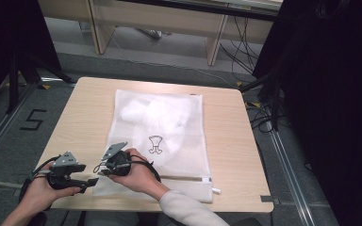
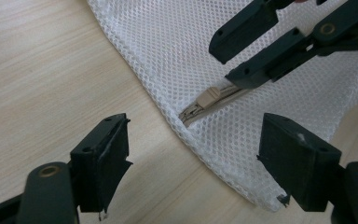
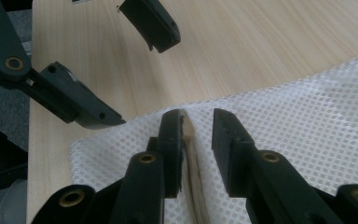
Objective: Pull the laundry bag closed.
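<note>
A white mesh laundry bag (image 1: 169, 127) lies flat on the wooden table (image 1: 85, 117), with something white inside its far half. Its zipper runs along the near edge, and the beige zipper pull (image 2: 209, 97) sits close to the bag's near-left corner. My right gripper (image 1: 104, 168) is at that corner. In the right gripper view its jaws (image 3: 198, 121) straddle the zipper (image 3: 193, 158) with a narrow gap, one pad against it and the other apart. My left gripper (image 2: 191, 158) hovers open just left of the corner, nothing between its pads.
The bag covers the table's middle; bare wood lies to its left and right. A white tab sticks out at the bag's near-right corner (image 1: 215, 190). Beyond the table are a light wooden desk (image 1: 160, 23), floor cables and dark curtains on both sides.
</note>
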A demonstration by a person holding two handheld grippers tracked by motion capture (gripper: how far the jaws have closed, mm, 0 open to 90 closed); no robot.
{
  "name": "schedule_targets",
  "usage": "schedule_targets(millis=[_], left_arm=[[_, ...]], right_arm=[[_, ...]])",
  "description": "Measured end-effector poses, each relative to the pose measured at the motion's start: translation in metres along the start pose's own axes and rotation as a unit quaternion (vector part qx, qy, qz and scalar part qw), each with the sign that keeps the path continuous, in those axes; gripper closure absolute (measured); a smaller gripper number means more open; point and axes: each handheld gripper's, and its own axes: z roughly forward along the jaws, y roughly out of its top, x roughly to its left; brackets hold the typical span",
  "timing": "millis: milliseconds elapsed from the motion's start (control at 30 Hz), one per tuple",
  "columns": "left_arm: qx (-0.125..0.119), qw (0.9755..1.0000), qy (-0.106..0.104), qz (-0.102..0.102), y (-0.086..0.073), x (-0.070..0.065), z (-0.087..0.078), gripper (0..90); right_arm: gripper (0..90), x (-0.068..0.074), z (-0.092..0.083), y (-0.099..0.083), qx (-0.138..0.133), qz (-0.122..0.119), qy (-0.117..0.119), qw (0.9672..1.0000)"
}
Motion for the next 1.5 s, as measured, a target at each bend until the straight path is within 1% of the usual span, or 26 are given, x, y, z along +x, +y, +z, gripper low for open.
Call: schedule_targets(millis=[33,67,100,133,200,267,333,367,500,567,600,700,733,767,833,933,1000,1100,1133,1167,1200,1267,1367,1400,1433,1500], left_arm=[[-0.001,1.0000,0.001,-0.002,0.000,0.000,0.000,24.0],[0.009,1.0000,0.004,0.000,0.001,0.000,-0.001,23.9],[0.009,1.0000,-0.003,-0.002,0.000,0.000,-0.001,23.9],[0.008,0.9999,-0.002,-0.007,0.000,-0.001,-0.001,23.9],[0.009,1.0000,-0.003,0.000,0.000,0.000,-0.001,23.9],[0.010,1.0000,-0.001,-0.001,0.000,0.000,-0.001,23.9],[0.003,1.0000,-0.002,-0.004,-0.001,-0.001,0.000,23.9],[0.011,0.9999,-0.005,0.001,0.000,0.000,-0.001,23.9],[0.010,0.9999,-0.005,0.004,0.000,0.000,-0.001,23.9],[0.013,0.9999,-0.006,0.004,0.000,0.000,-0.001,23.9],[0.007,1.0000,-0.005,0.003,-0.001,0.000,0.000,23.9],[0.008,0.9999,-0.007,0.003,0.000,0.000,0.000,23.9],[0.014,0.9999,-0.008,0.004,0.000,0.000,-0.001,23.9],[0.009,0.9999,-0.006,0.002,0.000,0.000,0.000,23.9],[0.008,0.9999,-0.006,0.002,0.000,-0.001,0.001,23.9],[0.006,1.0000,-0.007,0.002,-0.001,-0.001,0.001,23.9],[0.006,1.0000,-0.007,0.001,-0.001,0.000,0.001,24.0],[0.009,0.9999,-0.005,-0.001,0.000,-0.001,0.001,24.3],[0.015,0.9998,-0.005,-0.009,0.000,-0.001,0.001,24.5],[0.013,0.9998,-0.014,-0.011,0.000,-0.001,0.002,24.7],[0.014,0.9998,-0.012,-0.011,0.000,-0.001,0.002,25.0],[0.007,0.9997,-0.017,-0.013,0.000,-0.001,0.002,26.4],[0.011,0.9992,-0.026,-0.028,0.001,-0.001,0.003,28.0],[0.000,0.9992,-0.026,-0.031,0.000,-0.001,0.005,28.7],[0.003,0.9991,-0.028,-0.031,0.001,-0.001,0.005,29.5],[-0.001,0.9982,-0.034,-0.049,0.002,-0.003,0.006,30.6]], right_arm=[[73.9,0.000,0.003,0.000,-0.002,0.001,0.002,1.0000],[73.9,0.000,0.004,0.001,0.005,-0.001,0.004,1.0000],[73.9,0.001,0.005,0.001,0.006,0.005,0.006,1.0000],[74.0,0.000,0.007,0.001,0.008,0.000,0.007,0.9999],[74.0,0.000,0.010,0.001,0.011,0.001,0.009,0.9999],[74.5,0.000,0.013,0.001,0.009,0.006,0.011,0.9999],[75.8,-0.001,0.014,0.001,0.017,0.009,0.014,0.9997],[76.2,-0.002,0.015,0.001,0.017,0.005,0.014,0.9997],[77.0,-0.002,0.018,0.004,0.019,0.007,0.018,0.9996],[78.1,-0.001,0.019,0.005,0.023,0.011,0.020,0.9995],[78.5,0.000,0.021,0.005,0.022,0.019,0.020,0.9994],[80.9,-0.001,0.023,0.006,0.023,0.007,0.023,0.9994],[81.4,-0.001,0.023,0.006,0.024,0.003,0.024,0.9994],[81.7,0.001,0.024,0.006,0.026,0.011,0.025,0.9993],[81.9,0.001,0.025,0.006,0.027,0.001,0.023,0.9994],[82.2,0.001,0.024,0.006,0.021,0.006,0.024,0.9995],[82.3,0.000,0.021,0.008,0.019,0.001,0.024,0.9995],[82.3,0.000,0.015,0.012,0.016,0.003,0.019,0.9997],[82.3,0.000,0.014,0.013,0.015,-0.004,0.020,0.9997],[82.3,0.000,0.012,0.014,0.014,0.000,0.020,0.9997],[82.3,0.000,0.011,0.015,0.010,-0.001,0.019,0.9998],[82.4,0.000,0.008,0.018,0.007,-0.004,0.019,0.9998],[82.4,0.001,0.003,0.021,0.002,-0.007,0.017,0.9998],[82.4,0.001,0.001,0.022,0.001,-0.007,0.015,0.9999],[82.4,0.002,0.000,0.023,-0.003,-0.006,0.013,0.9999],[82.4,0.003,-0.004,0.025,-0.003,-0.004,0.013,0.9999]])
